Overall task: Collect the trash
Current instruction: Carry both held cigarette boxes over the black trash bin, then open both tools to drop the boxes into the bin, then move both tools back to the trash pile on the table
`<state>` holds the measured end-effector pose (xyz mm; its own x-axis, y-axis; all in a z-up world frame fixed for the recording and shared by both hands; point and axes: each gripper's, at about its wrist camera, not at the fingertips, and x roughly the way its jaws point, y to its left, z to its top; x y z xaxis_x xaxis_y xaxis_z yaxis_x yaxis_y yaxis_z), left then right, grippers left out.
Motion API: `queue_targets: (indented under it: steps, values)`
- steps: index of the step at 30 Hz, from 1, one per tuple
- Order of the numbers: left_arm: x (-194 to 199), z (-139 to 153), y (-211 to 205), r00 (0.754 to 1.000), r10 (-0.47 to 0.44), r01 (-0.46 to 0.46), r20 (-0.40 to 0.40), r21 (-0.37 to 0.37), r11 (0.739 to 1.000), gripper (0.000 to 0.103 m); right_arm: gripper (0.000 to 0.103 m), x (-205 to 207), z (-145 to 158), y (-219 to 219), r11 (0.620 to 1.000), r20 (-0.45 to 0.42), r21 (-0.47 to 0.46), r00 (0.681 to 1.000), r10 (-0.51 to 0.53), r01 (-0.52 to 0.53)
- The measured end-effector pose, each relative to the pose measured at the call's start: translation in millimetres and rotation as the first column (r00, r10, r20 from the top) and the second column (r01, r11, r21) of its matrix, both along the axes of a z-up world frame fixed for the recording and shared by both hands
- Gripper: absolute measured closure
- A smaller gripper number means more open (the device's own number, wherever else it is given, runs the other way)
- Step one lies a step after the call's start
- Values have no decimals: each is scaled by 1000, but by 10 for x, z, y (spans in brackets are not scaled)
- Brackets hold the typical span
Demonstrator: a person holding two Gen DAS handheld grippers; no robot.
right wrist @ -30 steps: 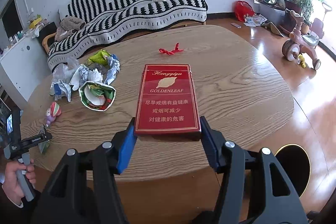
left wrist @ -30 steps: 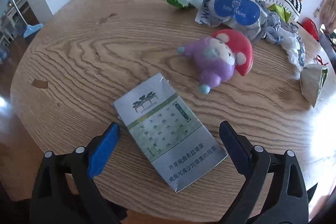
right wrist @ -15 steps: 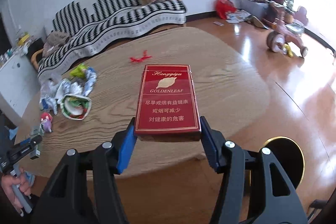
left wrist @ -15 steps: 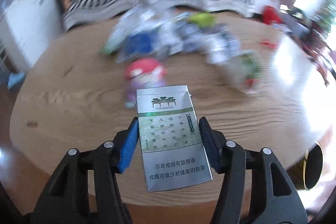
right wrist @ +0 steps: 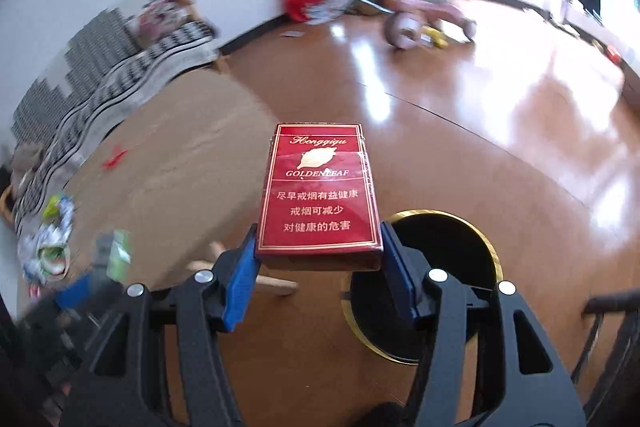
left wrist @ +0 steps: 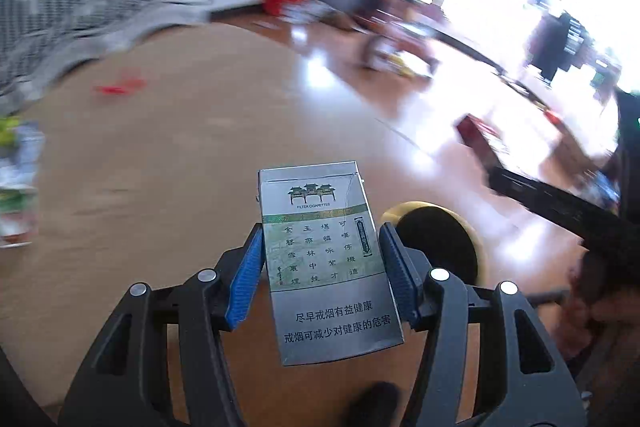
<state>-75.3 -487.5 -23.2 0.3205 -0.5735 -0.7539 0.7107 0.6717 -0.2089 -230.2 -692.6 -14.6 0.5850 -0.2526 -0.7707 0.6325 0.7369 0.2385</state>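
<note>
My left gripper (left wrist: 320, 259) is shut on a grey and green cigarette pack (left wrist: 328, 259), held in the air over the table edge. A black bin with a gold rim (left wrist: 440, 247) shows just behind it to the right. My right gripper (right wrist: 316, 255) is shut on a red cigarette pack (right wrist: 320, 191), held above the floor beside the same bin (right wrist: 436, 283), whose opening lies just to the right. The right gripper with its red pack also shows blurred in the left wrist view (left wrist: 480, 143).
The round wooden table (right wrist: 168, 179) lies to the left with a pile of crumpled wrappers (right wrist: 48, 247) and a red ribbon scrap (left wrist: 120, 87). A striped sofa (right wrist: 112, 67) stands behind it. A pink tricycle (right wrist: 424, 19) stands on the shiny floor.
My left gripper closed on the grey pack, lifted it and swung right toward the bin. My right gripper carried the red pack off the table, over the floor by the bin.
</note>
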Motion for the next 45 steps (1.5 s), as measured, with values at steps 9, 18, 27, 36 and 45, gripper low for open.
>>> queue_targets:
  steps: [9,18,27,36,45]
  values:
    - [-422,-879,-1170,968,-212,216,-131,21,976,47,46,-557,-542,-801,963,-90,178,978,-188,201]
    - [-383,-1212,-1501,953,-250,260,-173,35,965,46,46,-543,-802,-942,944,-167,238,967,-191,228]
    - [-301,-1168,-1484,958,-221,223,-185,-11,975,18,26,-606,-662,-930,941,-140,209,960,-241,267]
    - [125,-534,-343,990,-129,129,-57,1,992,12,22,-7,-129,-207,990,-37,85,993,-112,115]
    - [745,408,2315,958,231,-237,172,18,971,7,16,1262,439,1780,947,87,7,943,320,-322]
